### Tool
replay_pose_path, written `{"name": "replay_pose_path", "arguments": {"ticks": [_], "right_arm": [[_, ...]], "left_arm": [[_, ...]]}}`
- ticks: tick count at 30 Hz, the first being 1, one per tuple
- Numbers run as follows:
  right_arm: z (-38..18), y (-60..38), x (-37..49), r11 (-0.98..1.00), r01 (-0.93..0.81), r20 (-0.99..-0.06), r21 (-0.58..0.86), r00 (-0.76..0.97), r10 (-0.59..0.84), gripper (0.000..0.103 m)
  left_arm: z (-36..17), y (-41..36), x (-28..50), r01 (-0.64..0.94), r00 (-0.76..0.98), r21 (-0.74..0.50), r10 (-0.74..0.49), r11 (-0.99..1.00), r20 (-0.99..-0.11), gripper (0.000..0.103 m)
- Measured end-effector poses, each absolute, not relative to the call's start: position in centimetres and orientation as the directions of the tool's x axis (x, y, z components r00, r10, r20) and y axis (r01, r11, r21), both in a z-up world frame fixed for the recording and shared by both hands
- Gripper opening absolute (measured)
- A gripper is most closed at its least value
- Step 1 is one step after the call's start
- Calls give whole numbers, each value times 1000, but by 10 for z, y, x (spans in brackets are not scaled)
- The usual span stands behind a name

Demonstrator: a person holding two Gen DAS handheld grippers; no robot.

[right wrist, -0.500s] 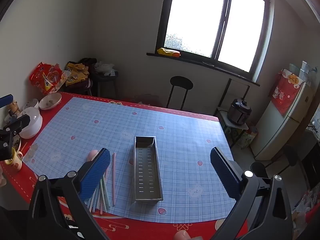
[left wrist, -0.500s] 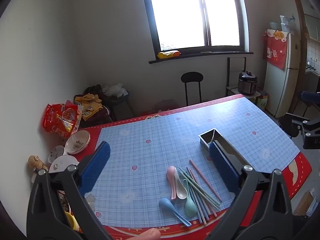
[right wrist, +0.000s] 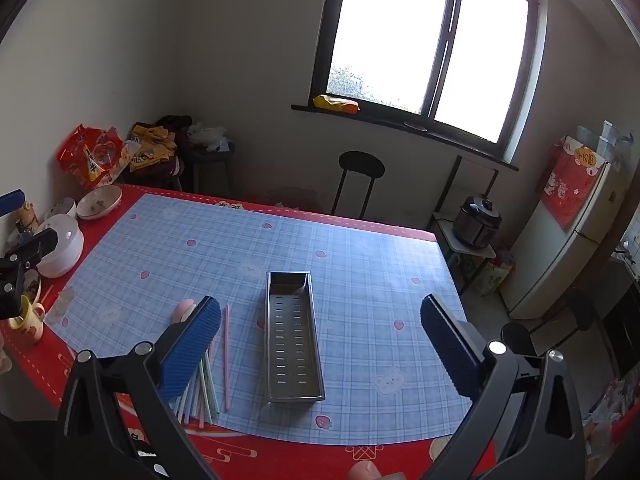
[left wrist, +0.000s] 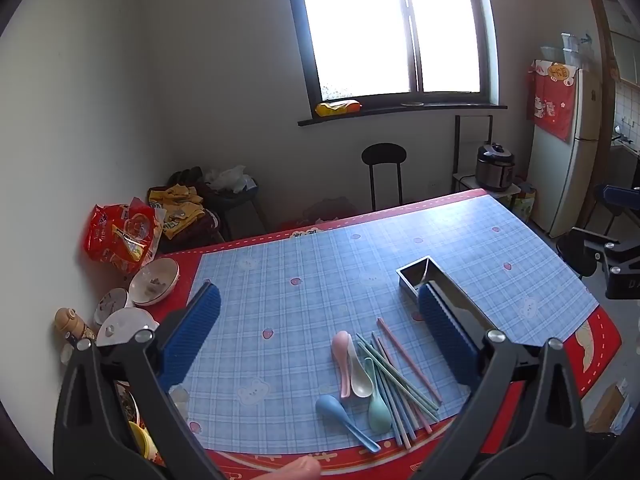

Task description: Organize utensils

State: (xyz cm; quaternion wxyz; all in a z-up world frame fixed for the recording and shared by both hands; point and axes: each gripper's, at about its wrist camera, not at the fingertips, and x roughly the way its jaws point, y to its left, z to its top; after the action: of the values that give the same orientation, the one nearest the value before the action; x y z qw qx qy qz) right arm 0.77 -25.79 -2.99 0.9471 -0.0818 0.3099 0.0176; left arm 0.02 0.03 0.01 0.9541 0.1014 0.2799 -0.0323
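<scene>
Both claws hang spread and empty above the table: the utensil pile [left wrist: 376, 380] lies lower center before the left gripper [left wrist: 320, 344], handles running toward lower right, beside the metal tray [right wrist: 294, 336] centered under the right gripper [right wrist: 320, 344].

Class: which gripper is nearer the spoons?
Left. The left gripper hovers open right over the spoons; the right gripper is open over the tray, spoons off to its left.

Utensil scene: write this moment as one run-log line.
left gripper open | right gripper open | spoons, chopsticks loose on table | tray empty
</scene>
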Motion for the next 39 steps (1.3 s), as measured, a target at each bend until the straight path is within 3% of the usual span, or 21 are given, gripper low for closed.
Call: {"name": "replay_pose_path", "arguments": {"ticks": [39], "right_arm": [[-33,-254,16,985,-86,-607,-148,795,-22,98]], "left_arm": [[-16,2,-2,110,834,152,-8,982,-551,98]]}}
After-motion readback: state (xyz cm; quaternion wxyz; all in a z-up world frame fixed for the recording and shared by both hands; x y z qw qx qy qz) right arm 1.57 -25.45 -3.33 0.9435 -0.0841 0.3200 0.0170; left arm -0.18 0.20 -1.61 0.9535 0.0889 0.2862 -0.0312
